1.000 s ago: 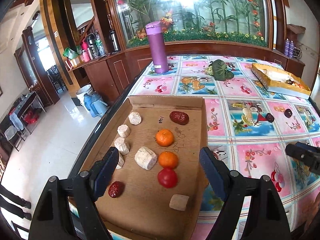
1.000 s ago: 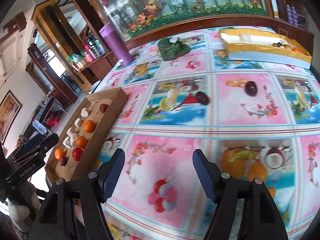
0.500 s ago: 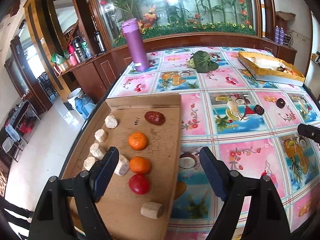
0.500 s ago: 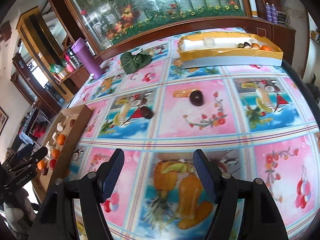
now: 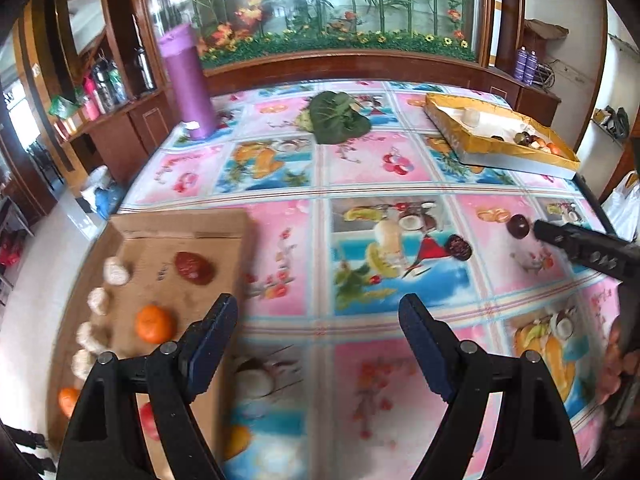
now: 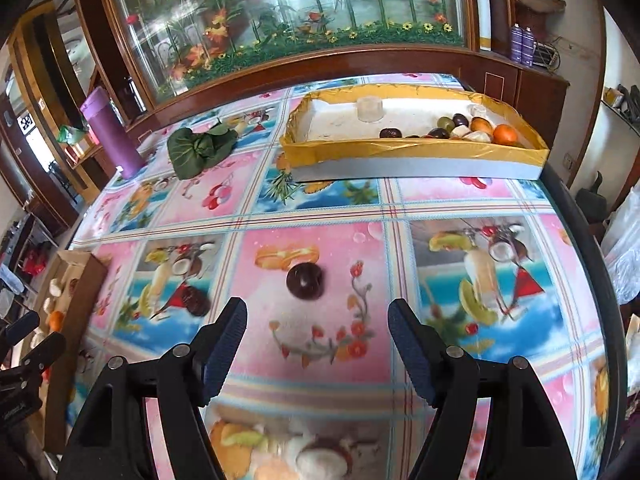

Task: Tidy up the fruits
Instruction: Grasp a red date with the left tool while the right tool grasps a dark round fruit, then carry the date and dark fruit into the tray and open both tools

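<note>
Right gripper (image 6: 316, 336) moved nearer dark plum (image 6: 305, 281), both grippers agape and empty, cardboard tray (image 5: 224, 236) blurred

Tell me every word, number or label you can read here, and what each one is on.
Nothing reads cleanly.
Pen marks on the cardboard tray: blurred, unreadable.
White print on the body of the left gripper: too small to read.
Black-and-white sign by the far-left doorway: two large characters, perhaps "68", uncertain.
Labels on the purple bottles on the sideboard: too small to read.
</note>
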`<act>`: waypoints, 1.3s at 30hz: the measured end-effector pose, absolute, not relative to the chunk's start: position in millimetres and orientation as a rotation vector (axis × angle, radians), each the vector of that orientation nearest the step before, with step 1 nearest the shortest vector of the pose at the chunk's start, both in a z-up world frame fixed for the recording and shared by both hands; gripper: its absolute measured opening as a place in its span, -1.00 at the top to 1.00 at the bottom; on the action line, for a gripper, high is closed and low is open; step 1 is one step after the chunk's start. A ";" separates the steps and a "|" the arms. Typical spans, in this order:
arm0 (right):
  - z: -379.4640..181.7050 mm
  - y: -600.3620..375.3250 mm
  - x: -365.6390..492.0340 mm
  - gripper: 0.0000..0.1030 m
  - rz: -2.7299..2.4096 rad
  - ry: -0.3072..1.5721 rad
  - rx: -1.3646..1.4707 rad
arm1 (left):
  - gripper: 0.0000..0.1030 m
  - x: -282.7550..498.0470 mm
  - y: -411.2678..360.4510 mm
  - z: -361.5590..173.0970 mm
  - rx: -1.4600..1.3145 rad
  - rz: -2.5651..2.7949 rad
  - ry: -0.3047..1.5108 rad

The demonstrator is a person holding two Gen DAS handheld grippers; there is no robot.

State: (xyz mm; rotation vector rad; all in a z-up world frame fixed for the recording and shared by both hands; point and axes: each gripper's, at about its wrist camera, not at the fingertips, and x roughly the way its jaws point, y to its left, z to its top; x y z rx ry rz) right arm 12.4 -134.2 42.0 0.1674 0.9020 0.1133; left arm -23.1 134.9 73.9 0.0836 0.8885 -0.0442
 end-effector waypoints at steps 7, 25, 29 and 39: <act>17.3 -111.3 43.0 -0.49 0.118 0.927 0.102 | -0.59 14.3 88.1 45.1 0.072 -0.166 0.920; 15.7 -114.0 47.0 0.43 0.117 0.897 0.063 | 0.50 43.6 39.9 18.7 0.102 -0.303 0.933; 19.7 -114.9 43.9 0.50 0.110 0.876 0.070 | 0.50 38.9 51.9 25.3 0.048 -0.293 0.939; 36.8 -106.5 25.6 0.52 0.170 0.827 0.118 | 0.50 -17.4 130.0 81.1 -0.056 -0.261 0.842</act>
